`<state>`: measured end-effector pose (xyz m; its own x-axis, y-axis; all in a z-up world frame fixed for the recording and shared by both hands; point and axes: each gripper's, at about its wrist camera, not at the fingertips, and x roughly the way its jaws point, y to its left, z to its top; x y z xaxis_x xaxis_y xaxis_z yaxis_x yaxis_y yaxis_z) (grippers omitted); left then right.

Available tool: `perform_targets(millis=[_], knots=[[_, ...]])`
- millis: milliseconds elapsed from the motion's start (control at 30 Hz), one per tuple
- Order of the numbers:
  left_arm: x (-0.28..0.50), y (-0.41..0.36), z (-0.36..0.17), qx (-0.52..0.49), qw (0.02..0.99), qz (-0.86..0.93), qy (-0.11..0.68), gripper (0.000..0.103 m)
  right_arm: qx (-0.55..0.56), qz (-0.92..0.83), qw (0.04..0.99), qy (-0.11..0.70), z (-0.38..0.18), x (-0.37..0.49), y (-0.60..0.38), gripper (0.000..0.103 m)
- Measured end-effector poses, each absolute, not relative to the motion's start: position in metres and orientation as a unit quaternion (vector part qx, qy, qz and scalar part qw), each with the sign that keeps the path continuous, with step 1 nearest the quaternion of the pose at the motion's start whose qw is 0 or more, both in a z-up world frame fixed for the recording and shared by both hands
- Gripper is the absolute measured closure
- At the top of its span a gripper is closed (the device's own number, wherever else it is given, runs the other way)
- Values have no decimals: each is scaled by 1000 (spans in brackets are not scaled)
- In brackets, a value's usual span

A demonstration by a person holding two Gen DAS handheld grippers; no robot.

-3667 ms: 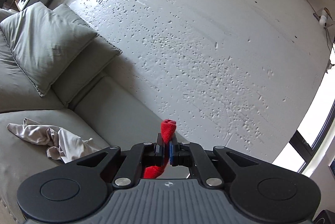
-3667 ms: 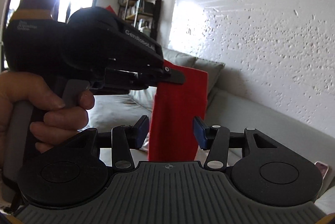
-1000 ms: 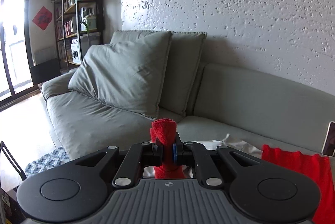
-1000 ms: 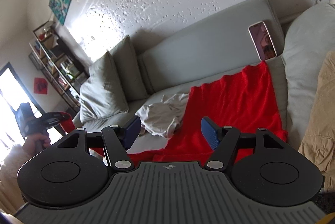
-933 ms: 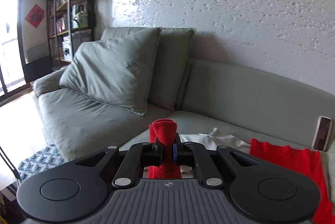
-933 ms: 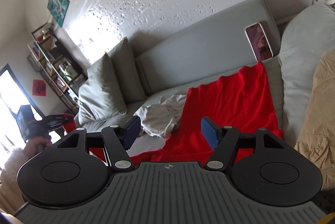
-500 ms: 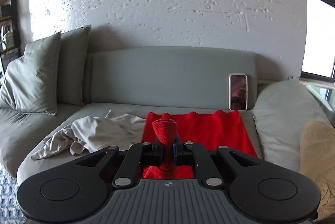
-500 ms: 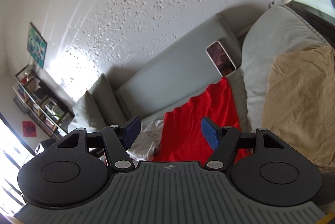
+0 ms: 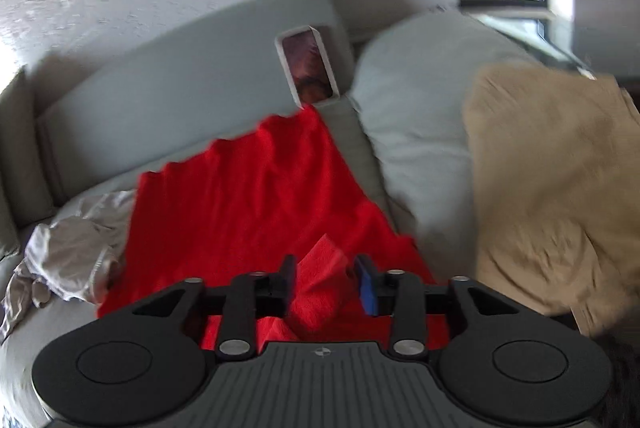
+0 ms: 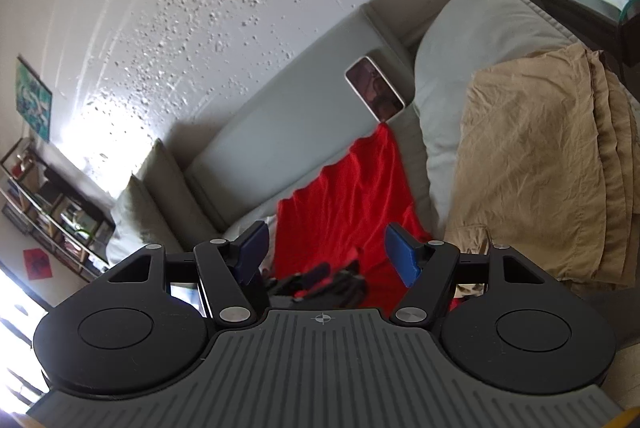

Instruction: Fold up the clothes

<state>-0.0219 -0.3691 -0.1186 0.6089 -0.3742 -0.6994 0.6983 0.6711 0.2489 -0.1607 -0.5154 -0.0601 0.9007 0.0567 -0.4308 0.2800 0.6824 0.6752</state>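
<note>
On sofa seat: red cloth (image 9: pixel 248 196) is being seen spread flat, far edge reaching twd backrest, near corner bunched up betw. L fingers.
L gripper (image 9: pixel 326 282): jaws are being held apart w/ gap each side of the bunched red corner; cloth not being pinched; view is blurred.
R gripper (image 10: pixel 324 252): jaws are being held wide, nothing betw. them; red cloth is being seen beyond.
Sofa (image 9: pixel 180 76): grey; is being occupied by the clothes.
White garment (image 9: pixel 68 260): is being left crumpled just beside cloth's L edge.
Phone (image 9: pixel 308 64): is being propped vs backrest, near cloth's far corner.
Tan garment (image 10: pixel 540 164): is being draped over grey cushion (image 10: pixel 472 40), R of cloth.
</note>
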Motion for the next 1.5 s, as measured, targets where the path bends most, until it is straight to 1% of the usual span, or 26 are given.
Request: perform_targets(millis=[67,133,200,233,300,367,433,533,767,900,1000,1033,1100,1133,1167,1200,1267,1400,1500], knots=[[-29,-351,-118,252,851,-334,317,52,393,-68,889,223,-66,-155,-515,33],[-29,-326,-111,223,847,-359,324,44,398,-75,884,235,-75,-148,-516,33],[-30,-302,-104,193,841,-382,331,42,407,-83,874,253,-87,-138,-517,33],[-23,-288,-103,181,846,-371,338,42,410,-87,868,265,-95,-131,-517,33],[-7,-261,-100,157,856,-342,355,43,413,-92,857,293,-111,-117,-513,39],[13,-232,-100,133,870,-303,366,46,408,-90,849,323,-128,-100,-507,49],[28,-204,-101,112,881,-267,374,47,391,-86,845,354,-144,-80,-498,55],[46,-168,-106,84,895,-213,384,48,382,-81,834,390,-168,-53,-486,55],[69,-115,-109,22,907,-130,400,48,472,-119,764,424,-201,-37,-487,54],[71,-107,-109,5,906,-127,404,48,527,-127,735,407,-219,-36,-490,54],[67,-110,-109,7,903,-141,406,48,553,-136,726,385,-229,-37,-489,58],[65,-112,-108,10,903,-146,404,48,553,-138,728,382,-230,-37,-488,61],[61,-117,-107,15,902,-157,401,48,544,-143,733,382,-232,-35,-486,70],[59,-119,-107,17,902,-162,399,48,539,-147,735,383,-232,-34,-486,78],[58,-122,-107,19,902,-165,399,48,536,-150,736,385,-232,-34,-485,89],[57,-124,-107,21,902,-168,398,48,531,-148,741,384,-230,-35,-485,95],[57,-126,-108,23,901,-169,398,48,511,-142,759,379,-222,-35,-482,98],[57,-125,-109,21,900,-172,401,48,468,-118,797,363,-193,-31,-473,100],[52,-127,-110,21,893,-206,399,51,439,-89,825,344,-162,-22,-465,100]])
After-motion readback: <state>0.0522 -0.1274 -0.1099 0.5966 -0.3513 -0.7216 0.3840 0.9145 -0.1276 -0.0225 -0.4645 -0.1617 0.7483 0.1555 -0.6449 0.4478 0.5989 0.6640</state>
